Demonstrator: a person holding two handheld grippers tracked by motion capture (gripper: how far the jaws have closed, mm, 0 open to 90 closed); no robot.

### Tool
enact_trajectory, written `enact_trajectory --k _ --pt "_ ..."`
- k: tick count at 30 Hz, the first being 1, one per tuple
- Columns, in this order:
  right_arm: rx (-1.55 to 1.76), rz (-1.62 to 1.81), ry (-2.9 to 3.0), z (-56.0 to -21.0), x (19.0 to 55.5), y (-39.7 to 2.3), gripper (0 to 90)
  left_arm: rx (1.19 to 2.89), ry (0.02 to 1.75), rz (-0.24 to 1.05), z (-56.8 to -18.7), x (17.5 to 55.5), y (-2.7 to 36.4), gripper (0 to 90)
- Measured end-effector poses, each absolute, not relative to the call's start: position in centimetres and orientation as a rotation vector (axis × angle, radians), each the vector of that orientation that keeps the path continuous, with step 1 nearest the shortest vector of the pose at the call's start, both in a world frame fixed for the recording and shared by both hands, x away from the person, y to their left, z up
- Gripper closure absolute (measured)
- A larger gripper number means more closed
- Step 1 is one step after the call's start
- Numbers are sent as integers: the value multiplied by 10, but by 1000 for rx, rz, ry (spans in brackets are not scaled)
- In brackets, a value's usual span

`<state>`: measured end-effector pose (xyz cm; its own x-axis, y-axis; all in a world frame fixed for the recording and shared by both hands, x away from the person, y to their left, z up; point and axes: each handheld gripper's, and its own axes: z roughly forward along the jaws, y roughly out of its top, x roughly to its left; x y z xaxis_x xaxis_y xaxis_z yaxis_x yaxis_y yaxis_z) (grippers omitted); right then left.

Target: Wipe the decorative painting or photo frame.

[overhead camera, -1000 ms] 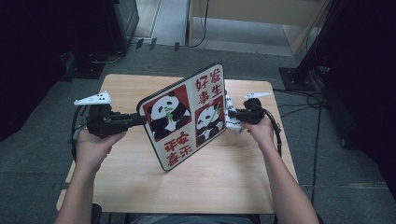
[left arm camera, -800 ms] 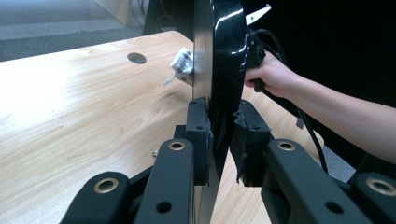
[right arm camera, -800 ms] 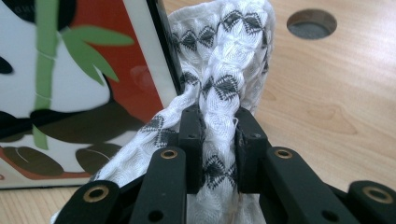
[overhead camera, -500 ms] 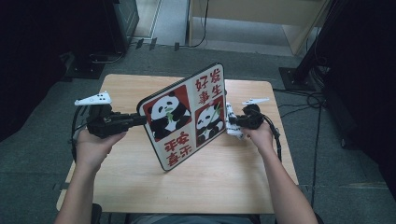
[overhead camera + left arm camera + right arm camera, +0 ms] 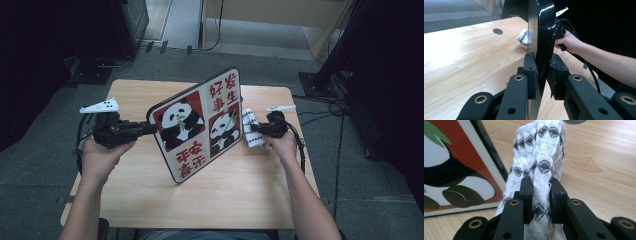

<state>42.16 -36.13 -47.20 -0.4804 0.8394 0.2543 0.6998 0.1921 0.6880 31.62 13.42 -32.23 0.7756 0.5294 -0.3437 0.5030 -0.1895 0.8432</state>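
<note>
High view. One panda board, flat with rounded corners and a dark rim, held on edge above the wooden table and tilted, its lower corner close to the tabletop; whether it touches is hard to judge from here. Face split into four panels: two red ones, each with a panda chewing green leaves, and two white ones with red characters. Two pandas counted. The left gripper reaches in level from the left and meets the board's left edge. One white cloth with dark diamond marks hangs just right of the board, at the tip of the right gripper. Two hands, two grippers, one grey three-cornered plate on each.

Left gripper view. The board is seen edge-on, glossy black back and pale rim, standing upright between the two black jaws. Jaws nearly closed, pads clamped on the board's edge from both sides. Beyond it, the cloth near the table, and the other hand.

Right gripper view. Cloth bunched into a thick roll, white weave with rows of black diamonds, pinched tight between the jaws, which are almost fully closed on it. The board's red panda panel stands just left of it.
</note>
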Motion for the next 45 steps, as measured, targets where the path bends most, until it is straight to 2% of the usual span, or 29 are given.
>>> enact_trajectory --k 21,36,45 --pt "1528 1050 2149 -465 423 -393 763 1827 795 19 -323 317 134 782" --pt "1623 968 2133 -492 429 -403 761 1829 795 18 -323 317 134 782" --pt "1622 983 2136 -500 429 -404 709 1832 798 23 -323 316 133 781"
